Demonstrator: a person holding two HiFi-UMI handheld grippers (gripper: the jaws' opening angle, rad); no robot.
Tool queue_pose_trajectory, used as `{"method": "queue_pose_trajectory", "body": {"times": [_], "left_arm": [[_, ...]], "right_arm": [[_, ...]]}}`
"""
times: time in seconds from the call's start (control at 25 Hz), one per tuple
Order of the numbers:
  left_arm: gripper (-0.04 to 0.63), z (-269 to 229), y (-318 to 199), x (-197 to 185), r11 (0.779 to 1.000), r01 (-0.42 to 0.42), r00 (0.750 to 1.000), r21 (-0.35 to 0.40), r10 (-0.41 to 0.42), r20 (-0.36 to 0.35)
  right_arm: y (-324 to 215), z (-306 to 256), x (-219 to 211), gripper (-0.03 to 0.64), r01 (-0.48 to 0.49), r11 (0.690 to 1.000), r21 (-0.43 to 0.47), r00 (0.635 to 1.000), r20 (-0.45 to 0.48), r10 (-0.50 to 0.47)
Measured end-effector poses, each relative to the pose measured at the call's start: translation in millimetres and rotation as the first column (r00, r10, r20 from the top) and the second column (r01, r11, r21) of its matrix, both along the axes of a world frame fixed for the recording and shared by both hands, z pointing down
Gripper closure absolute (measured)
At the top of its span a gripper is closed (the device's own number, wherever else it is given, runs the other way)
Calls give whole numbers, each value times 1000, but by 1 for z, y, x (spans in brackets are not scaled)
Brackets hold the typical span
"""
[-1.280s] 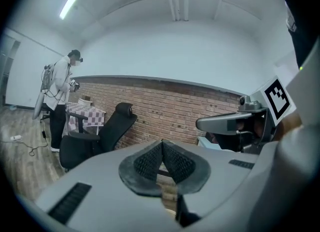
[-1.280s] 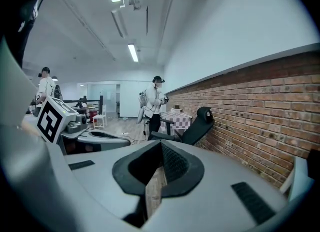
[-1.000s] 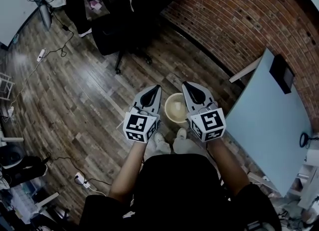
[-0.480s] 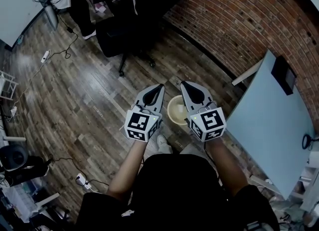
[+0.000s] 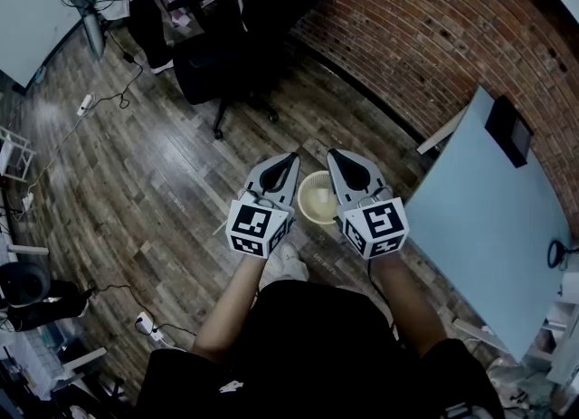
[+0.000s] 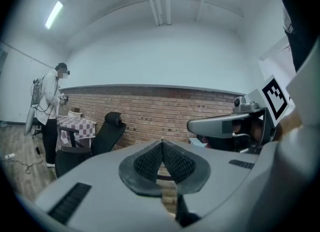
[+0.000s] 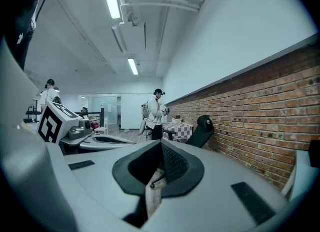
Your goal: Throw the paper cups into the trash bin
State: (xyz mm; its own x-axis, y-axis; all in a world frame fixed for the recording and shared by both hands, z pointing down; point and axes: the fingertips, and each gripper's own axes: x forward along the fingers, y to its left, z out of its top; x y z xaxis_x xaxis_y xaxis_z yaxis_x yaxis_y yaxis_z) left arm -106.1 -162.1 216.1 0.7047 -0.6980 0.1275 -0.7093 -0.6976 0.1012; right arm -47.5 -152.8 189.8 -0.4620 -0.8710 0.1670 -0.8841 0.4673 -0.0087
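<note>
With the left gripper (image 5: pixel 282 166) closed empty, the right gripper (image 5: pixel 348 166) pinches only the rim of the paper cup (image 5: pixel 317 200), so a jolt may drop it.

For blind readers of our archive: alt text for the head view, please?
Seen from above, a person holds a paper cup by its rim in the right tongs, left tongs shut beside it, above a wooden floor. Black office chair and brick wall beyond.
</note>
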Motion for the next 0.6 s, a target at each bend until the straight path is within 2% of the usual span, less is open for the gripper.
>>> {"method": "queue_pose_trajectory", "body": {"times": [0.6], "left_arm": [[586, -17, 60, 25, 999, 39, 999, 28, -39, 4]], "right_arm": [[60, -10, 26, 614, 27, 999, 32, 999, 24, -28]]}}
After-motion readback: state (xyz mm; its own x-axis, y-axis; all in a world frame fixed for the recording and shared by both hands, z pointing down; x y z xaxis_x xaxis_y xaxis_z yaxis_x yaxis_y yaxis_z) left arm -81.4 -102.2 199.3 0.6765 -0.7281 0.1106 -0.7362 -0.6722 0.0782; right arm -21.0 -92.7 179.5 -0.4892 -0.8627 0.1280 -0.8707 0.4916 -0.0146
